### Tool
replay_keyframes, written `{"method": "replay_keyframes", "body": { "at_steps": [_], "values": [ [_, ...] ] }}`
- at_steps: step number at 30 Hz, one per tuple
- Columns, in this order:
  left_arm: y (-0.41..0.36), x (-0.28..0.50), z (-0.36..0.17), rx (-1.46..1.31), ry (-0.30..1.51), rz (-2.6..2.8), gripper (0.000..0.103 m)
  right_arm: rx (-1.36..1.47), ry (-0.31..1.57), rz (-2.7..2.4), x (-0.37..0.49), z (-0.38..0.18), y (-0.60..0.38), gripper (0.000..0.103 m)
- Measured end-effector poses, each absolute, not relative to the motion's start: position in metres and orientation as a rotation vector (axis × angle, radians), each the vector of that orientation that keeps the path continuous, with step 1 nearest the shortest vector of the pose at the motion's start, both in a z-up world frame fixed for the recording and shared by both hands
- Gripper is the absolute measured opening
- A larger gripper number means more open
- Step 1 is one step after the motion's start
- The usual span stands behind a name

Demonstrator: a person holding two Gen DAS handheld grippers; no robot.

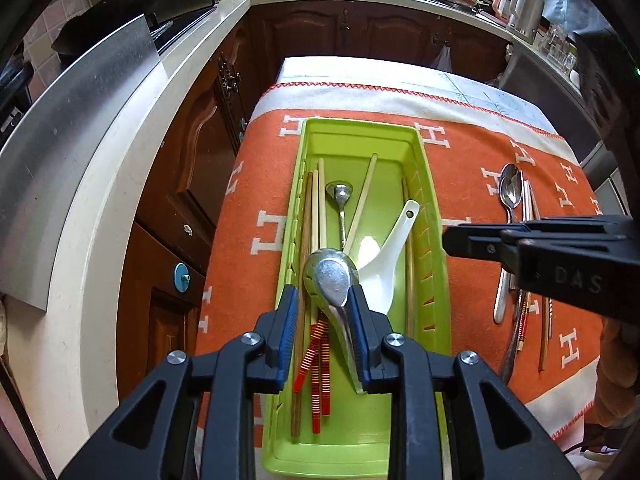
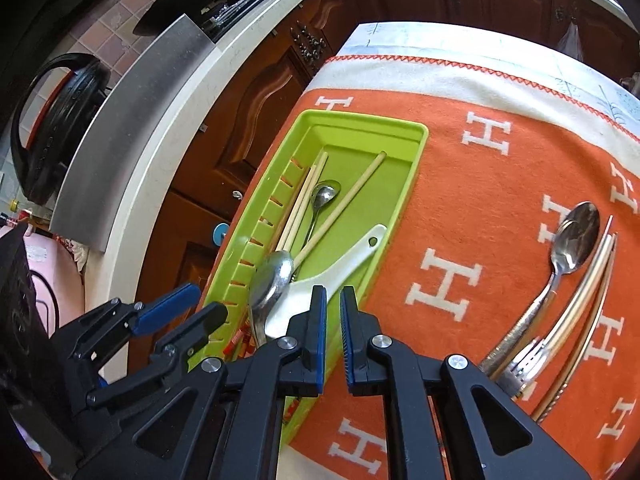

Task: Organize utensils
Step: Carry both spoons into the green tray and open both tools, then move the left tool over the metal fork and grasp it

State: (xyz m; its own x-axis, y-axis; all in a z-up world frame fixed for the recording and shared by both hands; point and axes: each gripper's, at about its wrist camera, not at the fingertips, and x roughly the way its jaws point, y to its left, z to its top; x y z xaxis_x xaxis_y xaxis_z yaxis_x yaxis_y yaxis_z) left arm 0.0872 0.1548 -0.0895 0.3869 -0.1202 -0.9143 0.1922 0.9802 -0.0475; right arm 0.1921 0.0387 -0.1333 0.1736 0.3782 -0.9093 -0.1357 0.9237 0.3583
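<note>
A green tray (image 1: 360, 126) (image 2: 360, 118) lies lengthwise on the orange cloth. It holds wooden chopsticks (image 1: 320, 208), a small steel spoon (image 1: 339, 194) (image 2: 325, 196) and a white ceramic spoon (image 1: 384, 276) (image 2: 332, 268). My left gripper (image 1: 323, 292) (image 2: 206, 300) stands open over the tray's near end. A large steel spoon (image 1: 330, 280) (image 2: 272, 276) sits between its blue pads, its handle along the right pad and clear of the left one. My right gripper (image 2: 333, 292) (image 1: 446, 240) hovers over the tray's right rim, shut to a thin slit, holding nothing.
Two steel spoons (image 1: 511, 188) (image 2: 576, 236), a fork (image 2: 528, 360) and pale chopsticks (image 2: 588, 280) lie on the orange cloth (image 2: 460, 184) to the right of the tray. The table edge drops off left of the tray, facing a pale counter (image 1: 120, 184) and dark wood cabinets.
</note>
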Motion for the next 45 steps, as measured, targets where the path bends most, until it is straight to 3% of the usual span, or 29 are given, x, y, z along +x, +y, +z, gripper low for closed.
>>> {"method": "replay_keyframes", "body": {
  "at_steps": [16,27,31,35,45],
  "values": [
    [0.089,0.071,-0.045,0.103,1.069,-0.360,0.023,0.282,1.274,0.291,0.131,-0.095,-0.077,0.007],
    [0.021,0.076,-0.052,0.152,1.098,-0.492,0.023,0.375,1.217,0.193,0.097,-0.075,-0.162,0.007],
    [0.002,0.076,-0.070,0.161,1.147,-0.532,0.024,0.403,1.216,0.163,0.091,-0.083,-0.182,0.007],
    [-0.015,0.069,-0.091,0.188,1.190,-0.555,0.040,0.423,1.238,0.140,0.090,-0.104,-0.191,0.007],
    [-0.041,0.059,-0.127,0.245,1.239,-0.548,0.040,0.484,1.312,0.146,0.083,-0.162,-0.198,0.007]
  ]
}}
